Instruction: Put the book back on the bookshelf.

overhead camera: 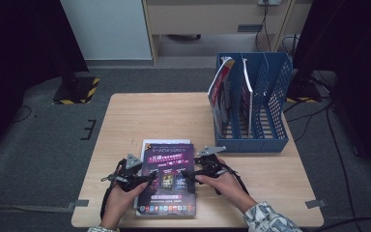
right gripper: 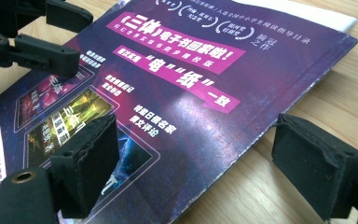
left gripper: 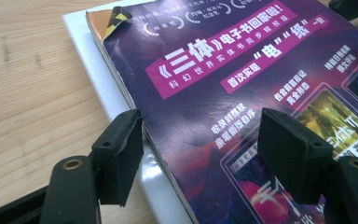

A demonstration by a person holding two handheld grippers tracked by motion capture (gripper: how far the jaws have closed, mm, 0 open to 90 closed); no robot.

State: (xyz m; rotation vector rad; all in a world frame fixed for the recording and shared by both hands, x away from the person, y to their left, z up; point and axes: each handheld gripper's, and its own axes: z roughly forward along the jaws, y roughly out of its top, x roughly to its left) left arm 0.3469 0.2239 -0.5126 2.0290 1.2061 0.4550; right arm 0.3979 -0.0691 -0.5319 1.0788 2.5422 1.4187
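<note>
A purple magazine (overhead camera: 169, 188) with pink title bands lies flat on a white book (overhead camera: 148, 143) near the table's front edge. My left gripper (overhead camera: 147, 180) is at its left edge and my right gripper (overhead camera: 189, 174) at its right edge. In the left gripper view the left gripper (left gripper: 200, 135) is open, straddling the magazine's (left gripper: 223, 70) spine edge, one jaw beside the white book (left gripper: 98, 79), the other above the cover. In the right gripper view the right gripper (right gripper: 196, 140) is open across the magazine's (right gripper: 177, 84) right edge, with the left gripper (right gripper: 42, 42) at top left.
A blue slotted file rack (overhead camera: 270, 96) stands at the table's back right, with upright magazines (overhead camera: 221, 92) in its left slots. Bare wooden table (overhead camera: 140, 116) lies behind and left of the magazine. The person's hands come in from the front edge.
</note>
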